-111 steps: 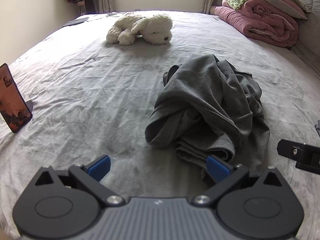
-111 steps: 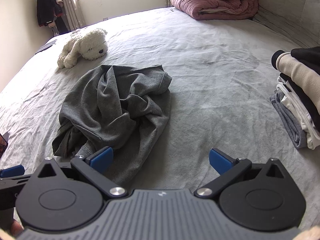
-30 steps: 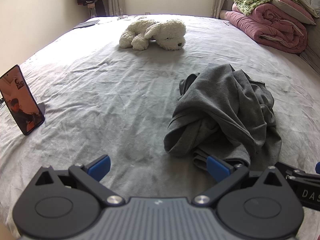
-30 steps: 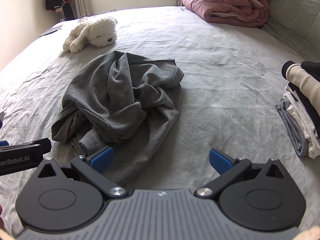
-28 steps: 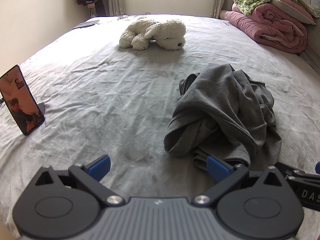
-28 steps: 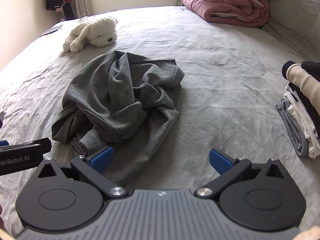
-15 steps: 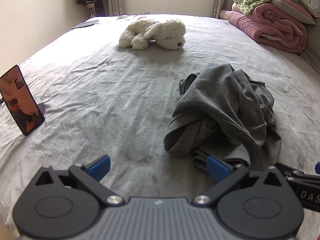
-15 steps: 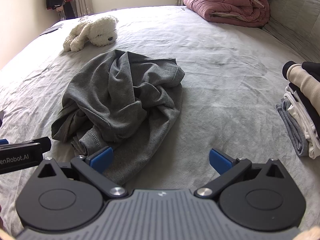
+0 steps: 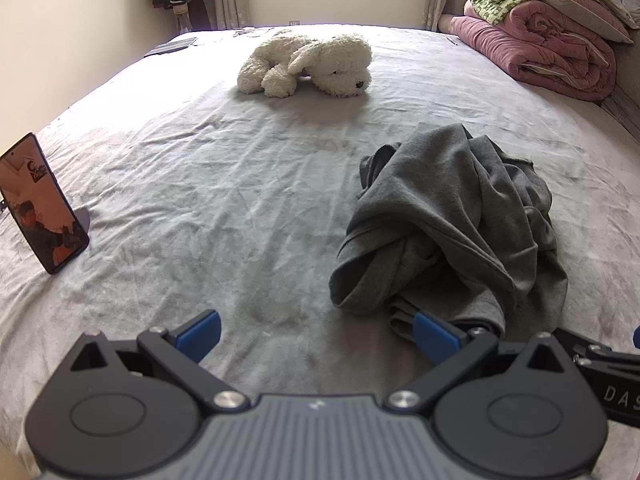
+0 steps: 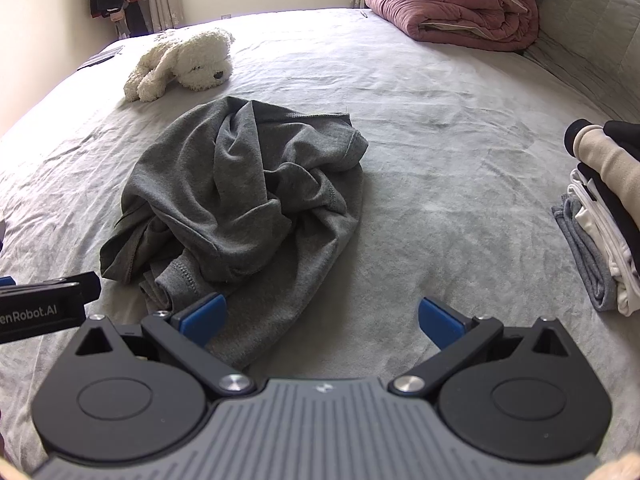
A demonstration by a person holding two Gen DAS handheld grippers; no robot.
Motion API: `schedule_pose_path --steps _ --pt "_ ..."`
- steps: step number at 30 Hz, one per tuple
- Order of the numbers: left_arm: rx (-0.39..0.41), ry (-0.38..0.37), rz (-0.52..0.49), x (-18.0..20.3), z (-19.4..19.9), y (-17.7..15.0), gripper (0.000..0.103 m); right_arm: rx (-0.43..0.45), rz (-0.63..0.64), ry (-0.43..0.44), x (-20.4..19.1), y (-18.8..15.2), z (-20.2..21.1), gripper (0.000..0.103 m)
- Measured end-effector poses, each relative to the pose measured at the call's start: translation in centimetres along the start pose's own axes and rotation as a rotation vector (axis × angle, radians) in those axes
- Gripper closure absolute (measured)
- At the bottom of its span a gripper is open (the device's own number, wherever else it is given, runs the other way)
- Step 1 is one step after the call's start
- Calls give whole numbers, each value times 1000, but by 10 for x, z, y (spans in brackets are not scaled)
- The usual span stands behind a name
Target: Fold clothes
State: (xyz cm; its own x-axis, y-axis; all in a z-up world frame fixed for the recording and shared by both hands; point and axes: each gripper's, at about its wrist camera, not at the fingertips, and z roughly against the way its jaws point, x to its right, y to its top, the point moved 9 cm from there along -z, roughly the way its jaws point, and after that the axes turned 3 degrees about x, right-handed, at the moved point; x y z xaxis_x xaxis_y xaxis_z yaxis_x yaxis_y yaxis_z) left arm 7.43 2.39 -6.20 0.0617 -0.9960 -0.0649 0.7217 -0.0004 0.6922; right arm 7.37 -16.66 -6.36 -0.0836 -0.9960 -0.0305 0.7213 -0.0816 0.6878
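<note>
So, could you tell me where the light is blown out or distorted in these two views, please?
Left wrist view: the bed washes out towards the window, and its far edge bows from fisheye distortion. Right wrist view: the glare sits behind the plush dog, and the corners go dark.

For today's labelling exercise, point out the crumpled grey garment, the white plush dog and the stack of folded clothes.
crumpled grey garment (image 10: 240, 200), right wrist view, middle of the bunched fabric
white plush dog (image 9: 336, 60), left wrist view, on its head
stack of folded clothes (image 10: 600, 216), right wrist view, near edge of the pile
</note>
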Motion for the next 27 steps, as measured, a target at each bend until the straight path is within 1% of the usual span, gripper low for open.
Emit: schedule_pose_path --steps 6,10,14,17,20,27 --pt "-2 20 -61 4 -7 16 0 -6 3 -46 11 15 -8 0" --pt "6 24 -91 10 -12 32 0 -8 16 -36 10 29 -12 0" --pt "10 21 -109 18 -20 46 0 -29 -6 -7 8 43 -22 0" --pt "6 16 -112 23 -30 52 0 -31 -8 -3 6 51 -30 0" --pt "-20 0 -111 28 -47 53 0 -45 0 -5 7 52 -43 0" --pt "-80 9 -127 33 -88 44 0 -163 -22 28 14 31 -83 0"
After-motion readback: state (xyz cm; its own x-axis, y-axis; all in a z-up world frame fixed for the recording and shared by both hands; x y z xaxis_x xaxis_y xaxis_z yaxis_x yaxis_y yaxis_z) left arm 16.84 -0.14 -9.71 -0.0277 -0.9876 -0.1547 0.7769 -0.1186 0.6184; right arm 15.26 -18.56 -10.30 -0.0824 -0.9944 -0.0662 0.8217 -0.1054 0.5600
